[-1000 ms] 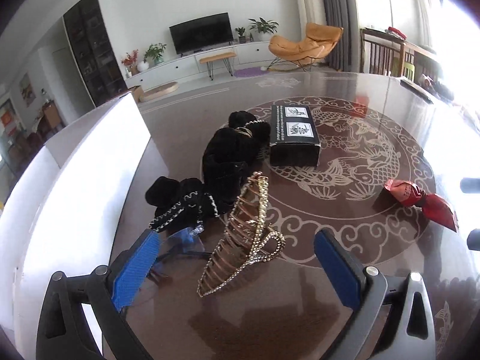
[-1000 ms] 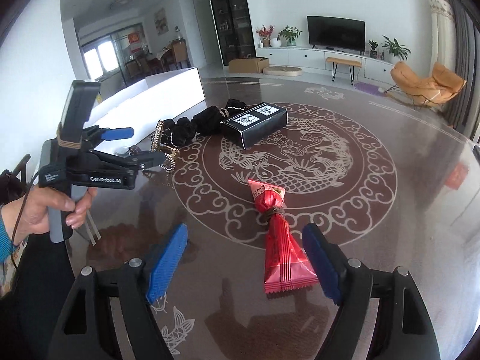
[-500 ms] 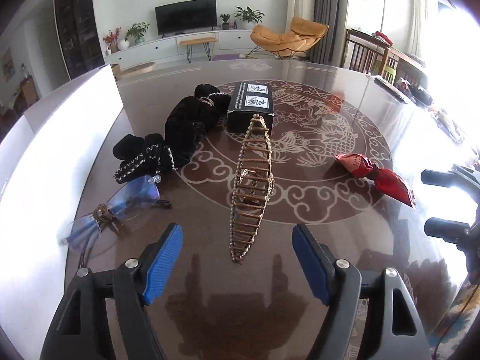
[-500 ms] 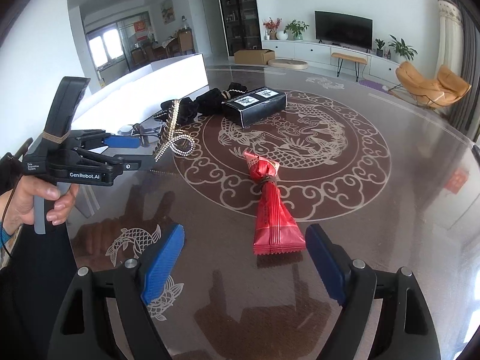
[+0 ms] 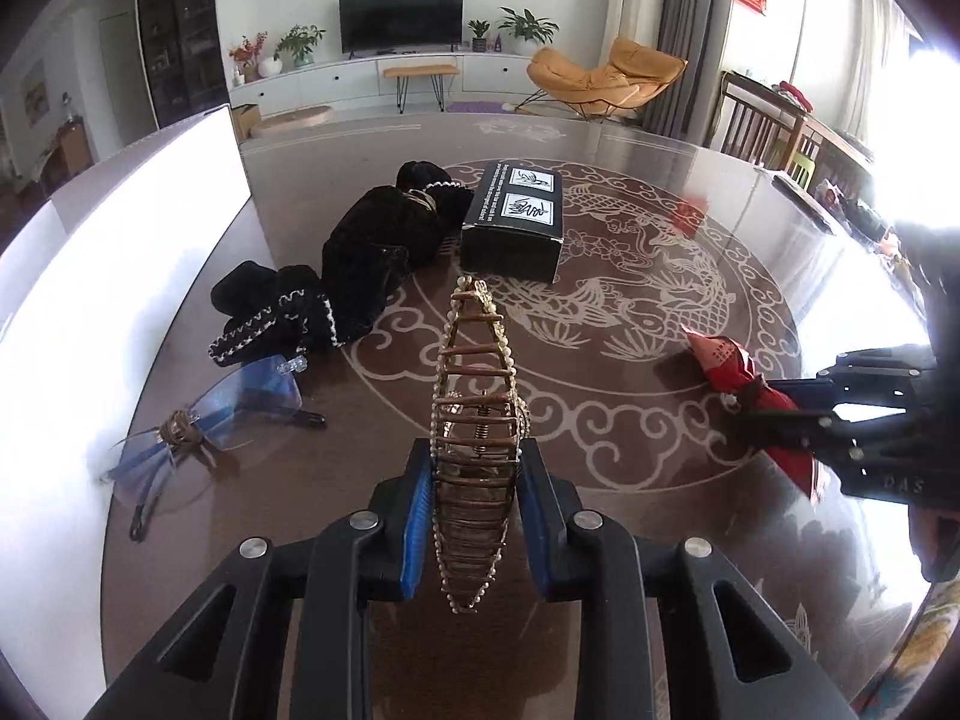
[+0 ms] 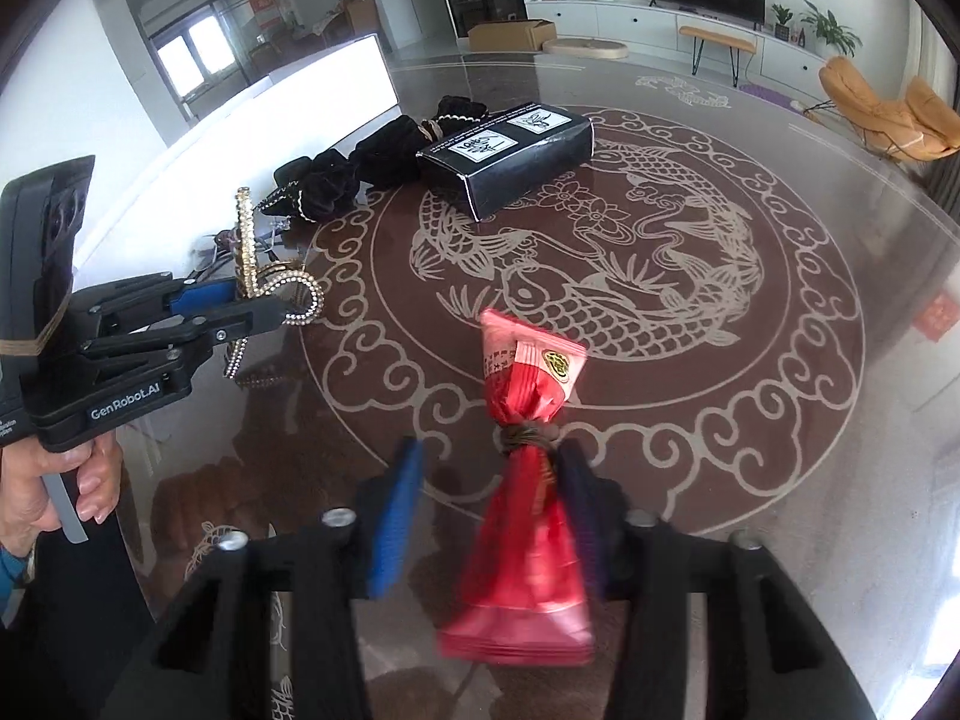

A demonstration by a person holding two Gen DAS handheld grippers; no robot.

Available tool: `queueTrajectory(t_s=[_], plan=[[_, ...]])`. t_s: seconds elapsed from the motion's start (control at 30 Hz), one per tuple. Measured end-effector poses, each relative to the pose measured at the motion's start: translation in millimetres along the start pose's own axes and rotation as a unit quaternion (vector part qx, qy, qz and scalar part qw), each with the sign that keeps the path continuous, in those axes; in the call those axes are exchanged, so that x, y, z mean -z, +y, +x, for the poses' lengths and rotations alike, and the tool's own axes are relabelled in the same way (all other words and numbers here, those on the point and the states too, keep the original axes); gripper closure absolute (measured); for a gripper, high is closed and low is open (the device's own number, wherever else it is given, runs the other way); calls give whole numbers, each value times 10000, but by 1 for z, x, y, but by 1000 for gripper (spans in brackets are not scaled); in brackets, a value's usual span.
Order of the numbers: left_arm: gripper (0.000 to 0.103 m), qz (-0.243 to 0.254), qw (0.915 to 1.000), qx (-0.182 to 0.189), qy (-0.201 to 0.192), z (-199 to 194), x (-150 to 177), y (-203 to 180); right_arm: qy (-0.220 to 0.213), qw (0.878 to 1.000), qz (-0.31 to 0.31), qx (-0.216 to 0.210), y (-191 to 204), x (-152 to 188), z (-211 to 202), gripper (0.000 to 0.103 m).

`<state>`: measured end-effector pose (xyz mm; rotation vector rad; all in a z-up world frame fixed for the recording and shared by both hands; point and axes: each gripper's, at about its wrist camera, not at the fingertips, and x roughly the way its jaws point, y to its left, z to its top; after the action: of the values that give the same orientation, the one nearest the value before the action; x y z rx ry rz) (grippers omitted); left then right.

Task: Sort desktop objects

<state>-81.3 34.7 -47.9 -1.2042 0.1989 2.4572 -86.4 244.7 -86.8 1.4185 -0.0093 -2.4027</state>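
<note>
Gold hair claw clip (image 5: 474, 450): openwork wire ribs edged with small pearls or stones, judged light, rigid and brittle at the teeth; best taken across its broad middle, as it is now, pinched between the blue pads (image 5: 418, 525) of the left claw (image 5: 474, 522), which is closed snugly on it, the clip pointing away toward the tabletop's (image 5: 660, 276) centre medallion. Red snack packet (image 6: 528, 480): crinkly foil, light, soft, slippery, banded at a narrow waist, judged the surest hold. The right claw (image 6: 486, 516) straddles it, partly closed and blurred; its right pad meets the packet just below the waist, the left pad stands clear. Left hand (image 6: 42, 486) grips its handle low, claw level over the tabletop's left side.
</note>
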Motion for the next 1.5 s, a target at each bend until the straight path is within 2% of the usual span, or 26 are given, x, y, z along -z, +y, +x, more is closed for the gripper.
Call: queueTrajectory(t_s=[0.17,0.33,0.47,0.53,0.67,0.8,0.93,1.07,1.1,1.13,1.2,1.27,1.3,1.37,1.5], plan=[[76,-543,9978,152,-335,-45,8,27,-218,9997,54,86,7,-9,-18,85],[76,-1237,9888,273,-787,-103,1,67,-551,9984,-103,-123,37,-33,-44,85],[76,-1667,9801,34,-1082,-150,-5,119,-879,9940,-446,-465,89,-72,-59,85],[76,-1851,9758,-257,-1138,-168,-5,152,-1003,9904,-615,-724,120,-98,-59,85],[76,-2272,9649,-868,-988,-183,3,220,-1222,9796,-967,-1273,195,-148,-52,85],[76,-2632,9548,-1229,-631,-172,17,268,-1267,9697,-1313,-1625,269,-192,-20,85],[76,-2731,9532,-1264,-281,-145,24,288,-876,9719,-1408,-1671,322,-222,36,85],[75,-2683,9562,-1168,92,-119,35,295,-516,9764,-1454,-1512,350,-231,83,83],[75,-2675,9563,-1169,178,-114,36,296,-425,9777,-1421,-1489,353,-231,93,80],[73,-2660,9563,-1182,261,-112,39,296,-276,9791,-1378,-1468,355,-231,102,67],[62,-2665,9557,-1205,314,-110,39,295,-146,9815,-1268,-1425,352,-228,113,53],[48,-2668,9560,-1209,148,-116,41,291,-308,9810,-1232,-1465,346,-224,106,52],[45,-2667,9553,-1275,53,-121,41,287,-394,9803,-1218,-1506,341,-221,99,48],[45,-2621,9561,-1303,-161,-132,38,273,-639,9793,-1162,-1528,326,-215,81,33],[44,-2339,9658,-973,-560,-152,24,220,-1255,9777,-948,-1390,274,-189,37,18]])
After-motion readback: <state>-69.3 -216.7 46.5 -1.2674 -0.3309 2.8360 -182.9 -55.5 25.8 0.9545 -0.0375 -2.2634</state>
